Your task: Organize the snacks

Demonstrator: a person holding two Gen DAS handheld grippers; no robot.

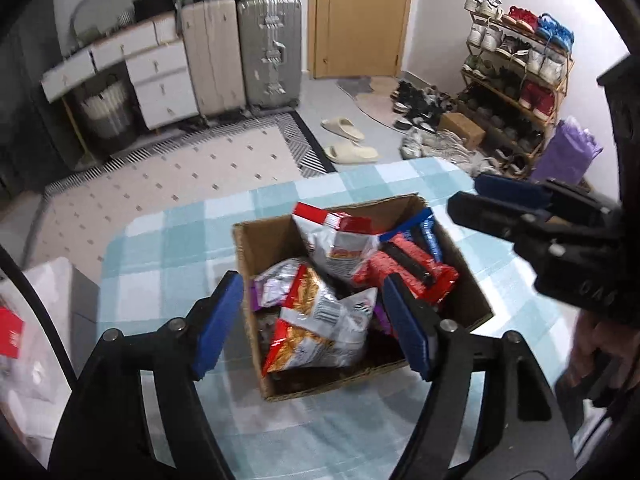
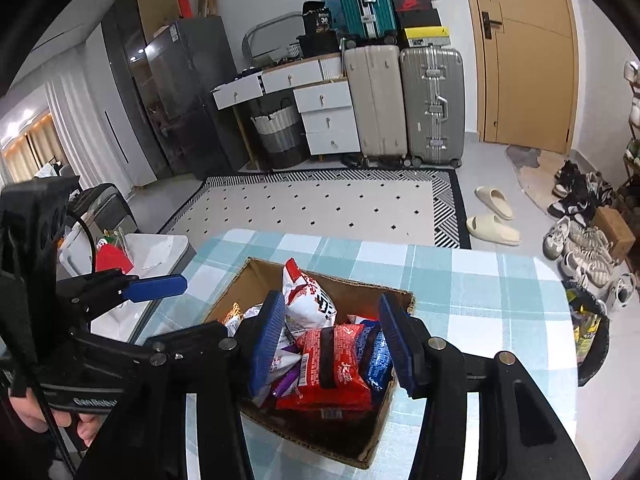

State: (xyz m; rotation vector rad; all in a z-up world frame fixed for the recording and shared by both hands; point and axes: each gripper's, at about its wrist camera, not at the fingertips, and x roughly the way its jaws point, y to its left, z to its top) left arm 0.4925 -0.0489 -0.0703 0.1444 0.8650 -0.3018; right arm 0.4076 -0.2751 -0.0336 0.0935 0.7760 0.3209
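An open cardboard box point(image 1: 256, 248) point(image 2: 256, 276) sits on the blue-checked tablecloth point(image 1: 160, 248) point(image 2: 480, 300). It holds several snack packs: white-and-red bags point(image 1: 340, 240) point(image 2: 308, 300), a red pack point(image 1: 412, 276) point(image 2: 336, 368) and a blue pack point(image 1: 430, 236) point(image 2: 376, 356). My left gripper point(image 1: 312, 324) is open and empty, hovering over the box's near side. My right gripper point(image 2: 334, 344) is open and empty above the red pack. Each gripper also shows in the other's view, the right one point(image 1: 500, 204) and the left one point(image 2: 152, 286).
A white side table point(image 2: 160, 252) with a red item stands left of the table. On the floor beyond are a patterned rug point(image 2: 320, 204), slippers point(image 2: 494, 216), suitcases point(image 2: 404, 104), a drawer unit, a shoe rack point(image 1: 516, 92) and loose shoes.
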